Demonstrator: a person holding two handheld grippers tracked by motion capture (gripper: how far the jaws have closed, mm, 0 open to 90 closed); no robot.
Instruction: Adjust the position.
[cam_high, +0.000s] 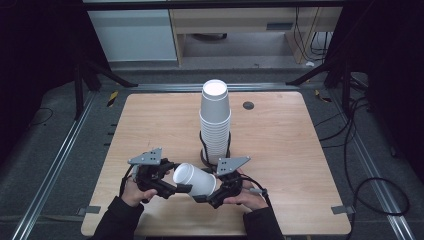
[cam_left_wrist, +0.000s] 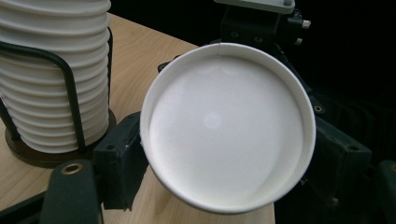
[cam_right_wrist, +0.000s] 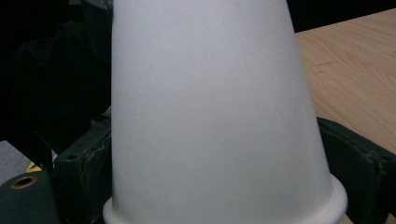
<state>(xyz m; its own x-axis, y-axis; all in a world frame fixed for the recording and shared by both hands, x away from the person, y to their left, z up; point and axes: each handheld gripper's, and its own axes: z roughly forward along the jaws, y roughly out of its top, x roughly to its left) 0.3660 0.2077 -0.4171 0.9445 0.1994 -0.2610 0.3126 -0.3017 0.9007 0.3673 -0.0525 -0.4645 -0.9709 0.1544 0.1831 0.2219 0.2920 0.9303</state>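
A single white paper cup (cam_high: 196, 181) lies on its side just above the table's front part, held between both grippers. My left gripper (cam_high: 180, 178) is shut on its narrow base end. In the left gripper view the cup's round bottom (cam_left_wrist: 229, 126) faces the camera, with a black pad touching each side. My right gripper (cam_high: 207, 186) is shut on the wide mouth end. In the right gripper view the cup (cam_right_wrist: 210, 116) tapers away from its rolled rim, with the jaws pressed on it near that rim. Behind them stands a tall stack of white cups (cam_high: 215, 120) in a black wire holder (cam_high: 203, 150).
The wooden table (cam_high: 290, 150) has a small dark round insert (cam_high: 248, 105) near its far edge. The cup stack (cam_left_wrist: 51, 70) stands close behind the held cup. Metal rails and loose cables (cam_high: 370, 190) lie on the floor around the table.
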